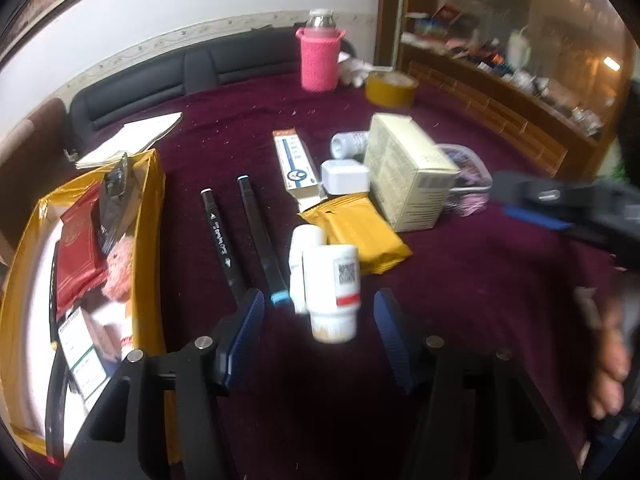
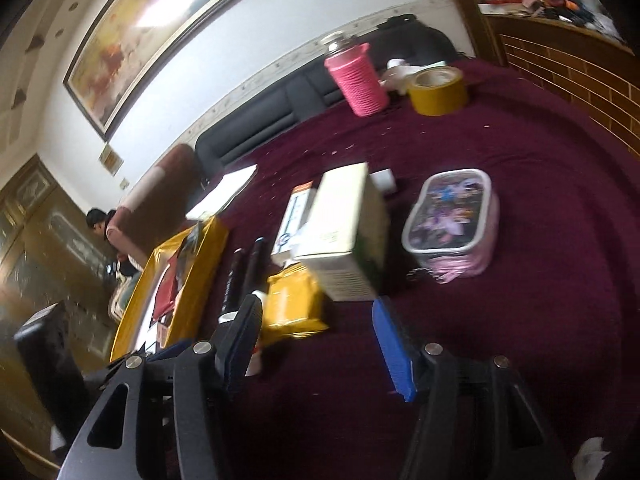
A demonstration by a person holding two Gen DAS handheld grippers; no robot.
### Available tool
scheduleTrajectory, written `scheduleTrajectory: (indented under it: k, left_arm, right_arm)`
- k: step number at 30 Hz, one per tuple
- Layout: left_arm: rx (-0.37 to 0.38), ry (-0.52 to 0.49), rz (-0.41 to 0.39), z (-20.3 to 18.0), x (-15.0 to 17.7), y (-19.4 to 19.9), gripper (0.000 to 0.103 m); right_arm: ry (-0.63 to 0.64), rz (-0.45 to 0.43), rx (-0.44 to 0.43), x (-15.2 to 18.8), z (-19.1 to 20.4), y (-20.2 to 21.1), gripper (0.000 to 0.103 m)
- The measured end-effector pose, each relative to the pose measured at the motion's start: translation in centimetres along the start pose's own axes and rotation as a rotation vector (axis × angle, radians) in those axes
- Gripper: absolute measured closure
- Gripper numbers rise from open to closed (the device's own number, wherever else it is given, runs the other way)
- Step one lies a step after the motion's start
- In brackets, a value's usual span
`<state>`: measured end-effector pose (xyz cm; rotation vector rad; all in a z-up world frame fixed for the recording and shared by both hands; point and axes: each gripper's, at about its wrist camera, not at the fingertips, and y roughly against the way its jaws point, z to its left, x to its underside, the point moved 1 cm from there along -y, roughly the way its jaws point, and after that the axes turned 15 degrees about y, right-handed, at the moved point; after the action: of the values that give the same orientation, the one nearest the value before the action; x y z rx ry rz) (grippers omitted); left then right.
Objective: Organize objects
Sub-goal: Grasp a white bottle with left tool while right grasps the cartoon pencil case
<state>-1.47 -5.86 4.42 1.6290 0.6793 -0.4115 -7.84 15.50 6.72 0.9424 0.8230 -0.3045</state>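
Note:
My left gripper (image 1: 320, 308) is open, its blue pads apart on either side of a white pill bottle (image 1: 334, 292) lying on the maroon cloth, with a second white bottle (image 1: 304, 256) beside it. Two black markers (image 1: 256, 236) lie to the left. A yellow box (image 1: 152, 240) at the far left holds a red packet, a pink toy and cards. My right gripper (image 2: 320, 332) is open and empty, just short of a yellow packet (image 2: 294, 304) and a cream carton (image 2: 344, 236). The right gripper also shows in the left wrist view (image 1: 560, 204).
A pink-sleeved bottle (image 1: 320, 60), a yellow tape roll (image 1: 390, 88), a slim orange-topped box (image 1: 296, 164), a white charger (image 1: 344, 176) and a floral pink case (image 2: 452, 220) stand on the cloth. A dark sofa backs the table; a brick ledge runs at right.

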Motion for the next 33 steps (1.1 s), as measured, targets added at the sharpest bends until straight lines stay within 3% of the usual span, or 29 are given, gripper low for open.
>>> scheduleTrajectory:
  k: [3,4,5,6,12,17,23,24,27,29,31,33]
  left_arm:
    - [-0.026,-0.013,0.024,-0.7,-0.5,-2.3,0.049]
    - [-0.034,-0.017,0.03,-0.7,-0.5,-3.0,0.068]
    - [-0.05,-0.02,0.023,-0.6,-0.5,-3.4,0.07]
    - [-0.067,-0.022,0.008,-0.4,-0.5,-3.6,0.07]
    - [0.002,0.049,-0.028,1.6,-0.8,-2.9,0.07]
    - [0.044,0.053,-0.072,1.9,-1.2,-1.7,0.07]
    - [0.064,0.057,-0.062,2.2,-1.0,-1.5,0.07]
    - [0.069,0.06,-0.058,2.3,-0.9,-1.6,0.07]
    - [0.073,0.061,-0.054,2.3,-0.9,-1.6,0.07]
    - [0.078,0.06,-0.054,2.2,-0.8,-1.5,0.07]
    - [0.082,0.06,-0.057,2.2,-0.7,-1.3,0.07]
    - [0.083,0.066,-0.053,2.3,-0.8,-1.3,0.07]
  right_arm:
    - [-0.014,-0.014,0.016,-0.1,-1.0,0.6,0.039]
    - [-0.022,-0.018,0.022,-0.2,-1.7,0.8,0.039]
    - [-0.031,-0.021,0.027,-0.3,-2.1,1.1,0.039]
    - [-0.04,-0.021,0.043,-0.5,-2.6,1.4,0.037]
    - [-0.077,0.0,0.174,-2.3,-5.4,1.3,0.018]
    - [-0.08,0.104,0.279,-4.2,-6.5,-2.6,0.016]
    - [-0.043,0.256,0.458,-4.9,-7.4,-8.7,0.016]
    - [-0.055,0.231,0.435,-4.9,-7.5,-9.0,0.009]
    - [-0.053,0.216,0.428,-4.9,-7.6,-9.6,0.005]
    - [-0.053,0.205,0.405,-4.8,-8.0,-9.6,0.005]
    - [-0.101,0.198,0.33,-4.3,-9.0,-9.8,0.007]
    - [-0.065,0.183,0.327,-4.3,-9.1,-9.4,0.013]
